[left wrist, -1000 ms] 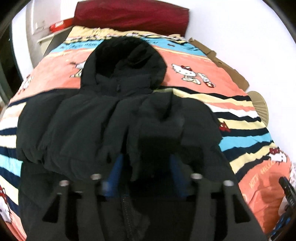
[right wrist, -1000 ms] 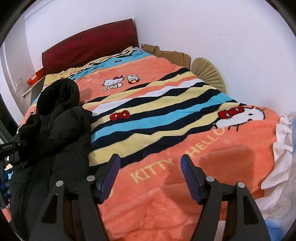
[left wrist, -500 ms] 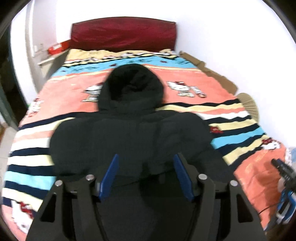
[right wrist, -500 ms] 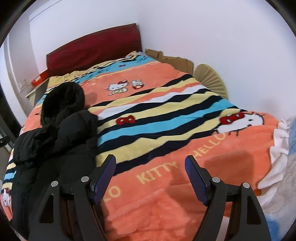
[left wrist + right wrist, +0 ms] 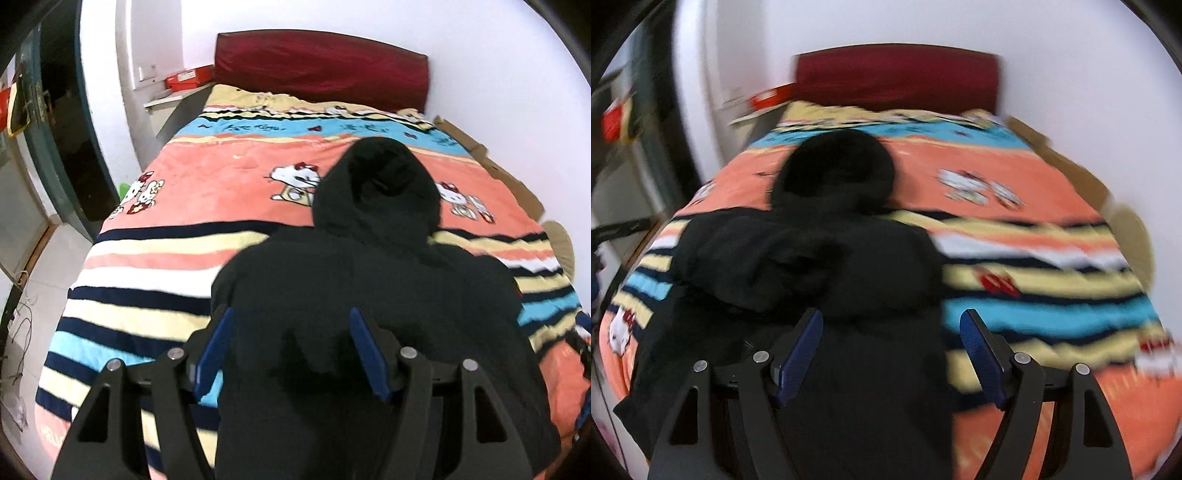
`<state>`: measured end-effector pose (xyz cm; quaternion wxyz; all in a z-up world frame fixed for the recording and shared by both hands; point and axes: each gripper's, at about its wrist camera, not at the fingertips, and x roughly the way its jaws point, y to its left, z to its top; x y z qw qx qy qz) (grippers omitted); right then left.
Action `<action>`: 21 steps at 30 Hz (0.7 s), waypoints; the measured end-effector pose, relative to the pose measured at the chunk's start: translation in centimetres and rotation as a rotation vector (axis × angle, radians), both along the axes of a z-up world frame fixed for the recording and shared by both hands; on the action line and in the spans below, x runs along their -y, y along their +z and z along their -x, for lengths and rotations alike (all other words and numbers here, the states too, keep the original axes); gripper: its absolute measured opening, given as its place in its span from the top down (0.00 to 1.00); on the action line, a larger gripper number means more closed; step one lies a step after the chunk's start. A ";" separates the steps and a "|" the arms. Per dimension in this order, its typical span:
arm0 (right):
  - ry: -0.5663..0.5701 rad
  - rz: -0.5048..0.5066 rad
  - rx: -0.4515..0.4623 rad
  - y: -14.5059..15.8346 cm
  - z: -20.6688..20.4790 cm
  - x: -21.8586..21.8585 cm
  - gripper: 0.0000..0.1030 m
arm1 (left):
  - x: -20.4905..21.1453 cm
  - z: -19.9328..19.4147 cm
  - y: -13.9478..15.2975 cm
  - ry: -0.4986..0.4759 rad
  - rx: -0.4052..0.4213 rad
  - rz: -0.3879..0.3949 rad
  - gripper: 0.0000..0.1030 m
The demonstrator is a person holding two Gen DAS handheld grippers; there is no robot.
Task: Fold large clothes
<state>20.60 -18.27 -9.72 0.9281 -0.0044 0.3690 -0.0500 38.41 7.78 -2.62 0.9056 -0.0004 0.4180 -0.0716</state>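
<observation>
Your black coat (image 5: 362, 295) lies on the bed (image 5: 192, 192), sleeves tucked in. Both hand-held grippers, left (image 5: 291, 354) and right (image 5: 892, 354), are wide open, holding nothing. The bottom still needs folding.

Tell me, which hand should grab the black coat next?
Probably the left gripper: its open jaws look straight over the black coat. The right gripper, also open, straddles the coat's edge and the blanket.

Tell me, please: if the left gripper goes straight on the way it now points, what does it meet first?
Most likely the black hooded jacket: the left gripper stands open above its body, nothing between. Depth is unclear.
</observation>
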 end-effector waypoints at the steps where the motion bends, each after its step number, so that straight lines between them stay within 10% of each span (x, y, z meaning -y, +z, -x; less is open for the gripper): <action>1: 0.039 0.002 0.000 0.0 -1.5 -1.4 0.26 | -0.3 -1.3 -0.5 0.016 -0.003 0.008 0.38; 12: 0.208 0.060 -0.068 -6.3 -14.9 -11.7 0.28 | 2.4 -8.0 -9.6 0.003 -0.073 -0.031 0.38; 21: 0.143 0.053 -0.093 -9.1 -12.7 -4.9 0.28 | 3.2 -5.0 -13.1 -0.049 -0.072 -0.064 0.34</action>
